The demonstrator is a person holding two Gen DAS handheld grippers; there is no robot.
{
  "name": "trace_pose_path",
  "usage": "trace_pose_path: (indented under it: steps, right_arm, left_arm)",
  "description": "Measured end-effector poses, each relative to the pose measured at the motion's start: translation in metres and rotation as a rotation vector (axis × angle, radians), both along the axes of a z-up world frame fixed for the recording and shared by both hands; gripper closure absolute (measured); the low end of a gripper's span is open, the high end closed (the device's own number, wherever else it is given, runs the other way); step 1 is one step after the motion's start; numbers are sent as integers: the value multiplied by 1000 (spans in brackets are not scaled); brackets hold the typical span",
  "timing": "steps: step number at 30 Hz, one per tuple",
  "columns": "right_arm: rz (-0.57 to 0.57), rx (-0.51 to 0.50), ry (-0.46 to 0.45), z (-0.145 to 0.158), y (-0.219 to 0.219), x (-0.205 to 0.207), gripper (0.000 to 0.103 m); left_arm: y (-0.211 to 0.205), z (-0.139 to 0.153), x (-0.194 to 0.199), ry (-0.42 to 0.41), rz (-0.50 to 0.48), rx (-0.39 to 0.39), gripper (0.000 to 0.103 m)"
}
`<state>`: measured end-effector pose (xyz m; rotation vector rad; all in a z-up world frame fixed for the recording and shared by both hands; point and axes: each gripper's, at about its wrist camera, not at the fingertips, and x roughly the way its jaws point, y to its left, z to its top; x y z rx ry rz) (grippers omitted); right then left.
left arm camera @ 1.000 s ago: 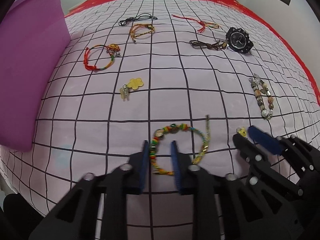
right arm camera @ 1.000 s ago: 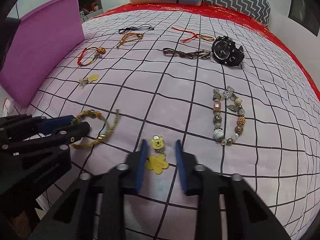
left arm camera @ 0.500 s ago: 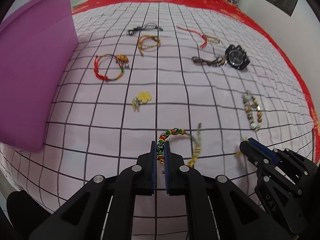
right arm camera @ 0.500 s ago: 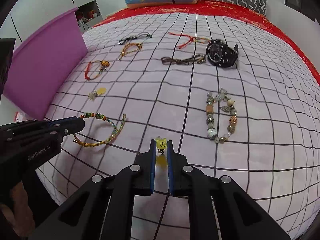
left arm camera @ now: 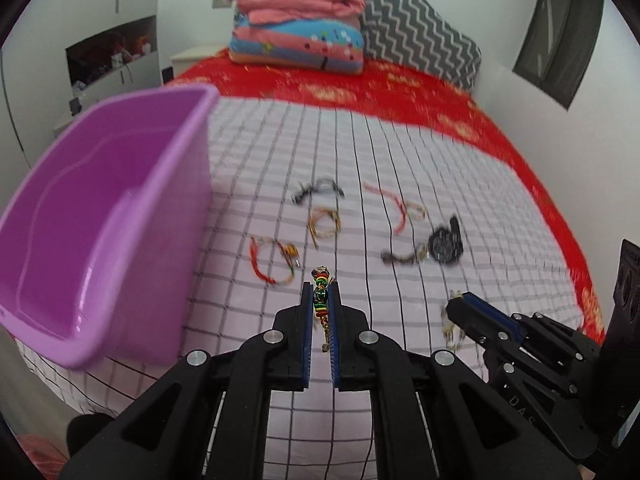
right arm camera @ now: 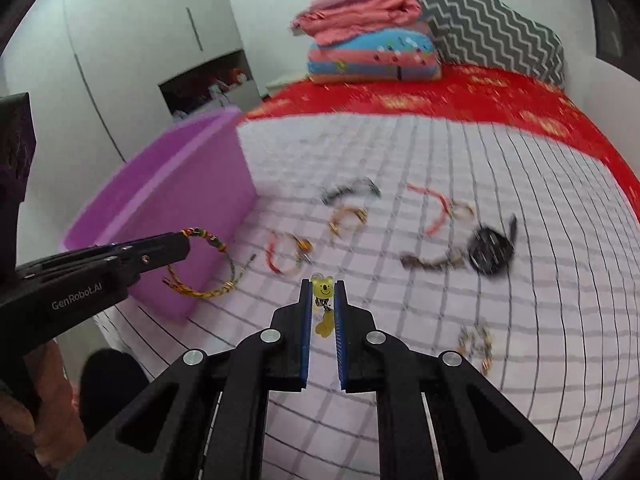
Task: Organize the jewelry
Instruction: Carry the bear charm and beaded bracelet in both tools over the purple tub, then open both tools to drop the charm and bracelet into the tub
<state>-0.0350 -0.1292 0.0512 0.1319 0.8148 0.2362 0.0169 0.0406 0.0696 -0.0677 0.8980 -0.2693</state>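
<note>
We have both pieces up off the bed now; a second ago they lay flat on the sheet. Our left gripper pinches the beaded bracelet, which dangles beside the purple bin. Our right gripper pinches the bear charm. We judge the drop into the bin comes next. Motion blurs the watch and the other bracelets left on the bed, and the bin's near wall hides part of its floor.
</note>
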Motion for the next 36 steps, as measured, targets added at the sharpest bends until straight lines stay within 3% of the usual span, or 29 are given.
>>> trace_pose_path:
  steps: [6,10,18,27,28,29,30,31,32,36]
  right_arm:
    - [120,40,-108,54,57,38,93]
    - [202,106,-94,65,103,70,93]
    - [354,98,5,48,204,117,93]
    - [401,4,106,18,254,139,92]
    - [396,-8,109,16,256,140,90]
    - [391,-17,114,14,256,142,78]
    - [384,-27,119,13,255,142,71]
    - [379,-29,116,13,254,141,60]
    - [373,-28,108,15,251,140,59]
    - [361,-28,96,18,243,141,59]
  left_arm:
    - [50,46,25,-81,110,27,96]
    - [95,53,41,-98,191,75,95]
    - [188,23,66,-12,348,114,95]
    - [226,-14,72,80,416,133,94]
    - [227,-16,70,81,427,144,92]
    - [228,-16,70,86,442,163,81]
    - [229,-16,69,88,459,175,62]
    - [229,-13,67,82,473,181,49]
    - [230,-11,66,69,484,183,33]
    - [234,-2,62,50,501,187,28]
